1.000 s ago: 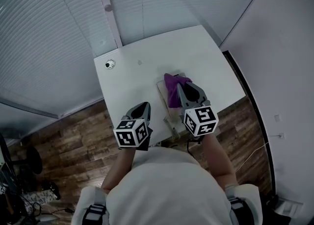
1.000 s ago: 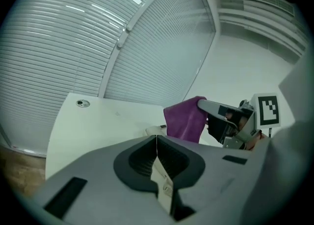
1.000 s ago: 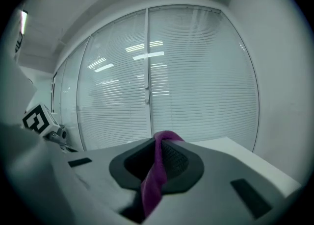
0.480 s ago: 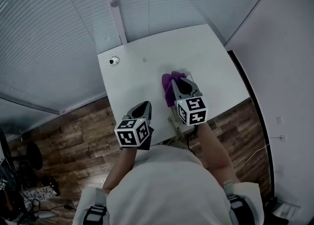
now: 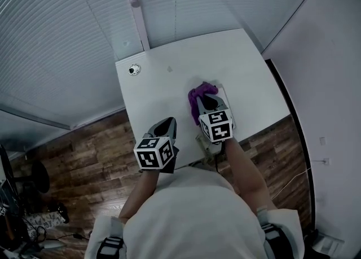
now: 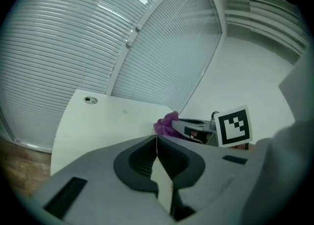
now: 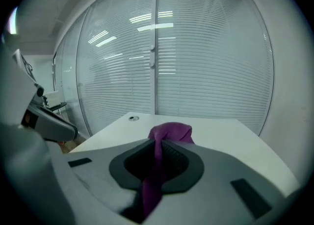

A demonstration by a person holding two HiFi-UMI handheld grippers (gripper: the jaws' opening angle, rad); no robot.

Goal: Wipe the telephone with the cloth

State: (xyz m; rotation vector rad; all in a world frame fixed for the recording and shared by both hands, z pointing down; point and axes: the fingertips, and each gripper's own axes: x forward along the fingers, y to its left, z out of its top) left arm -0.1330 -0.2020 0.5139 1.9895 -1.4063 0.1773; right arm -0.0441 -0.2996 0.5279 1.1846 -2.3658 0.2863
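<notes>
Purple cloth (image 7: pixel 170 133) between closed tongs (image 7: pixel 157 146)

cool, dim, bluish light all over — the white table (image 5: pixel 161 91) is the brightest surface, softly lit. beyond the table, strip-light reflections glare on the blinds (image 7: pixel 206 72). both gripper views bulge like a fisheye — corners go black, nearest parts blur.
</notes>
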